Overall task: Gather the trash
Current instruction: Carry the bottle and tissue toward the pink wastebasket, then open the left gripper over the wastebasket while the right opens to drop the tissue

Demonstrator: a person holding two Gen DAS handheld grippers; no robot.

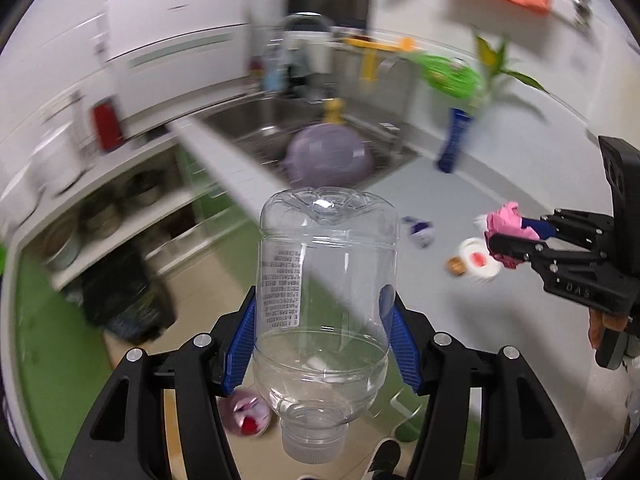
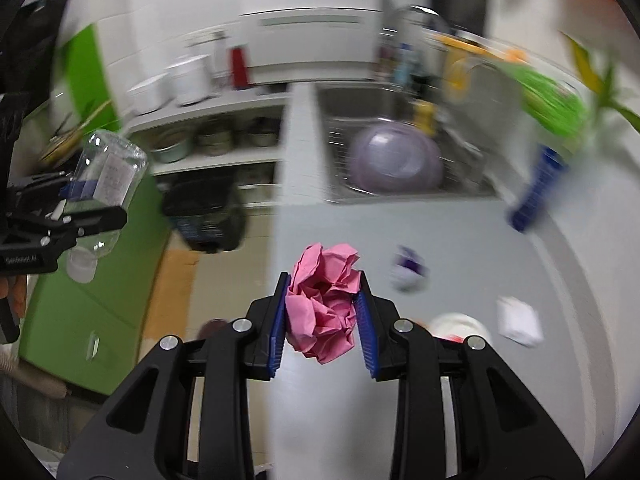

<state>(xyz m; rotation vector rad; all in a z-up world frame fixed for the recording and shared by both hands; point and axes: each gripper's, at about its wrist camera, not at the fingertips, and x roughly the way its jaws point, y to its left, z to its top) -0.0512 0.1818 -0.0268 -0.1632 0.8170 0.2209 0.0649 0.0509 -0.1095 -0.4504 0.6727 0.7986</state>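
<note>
My left gripper (image 1: 324,344): black frame, blue ribbed pads (image 1: 404,344), silver bolts. The bottle (image 1: 326,280) between them is clear, with a block of small black print down one side and a translucent whitish cap. My right gripper (image 2: 322,312) has the same black and blue; the crumpled paper (image 2: 324,304) in it is pink — bright, uniform. The counter (image 2: 460,240) is pale grey. On it to the right are a white lid with a red centre (image 1: 478,260) and a purple-and-white scrap (image 1: 418,232). Far off sits a lilac bowl (image 1: 328,156) in a steel-grey sink (image 1: 248,120); a dark blue tube (image 1: 454,140) stands to the right. The cabinet fronts (image 2: 92,280) on the left are green — the black bin bag (image 1: 124,292) is beside them.
</note>
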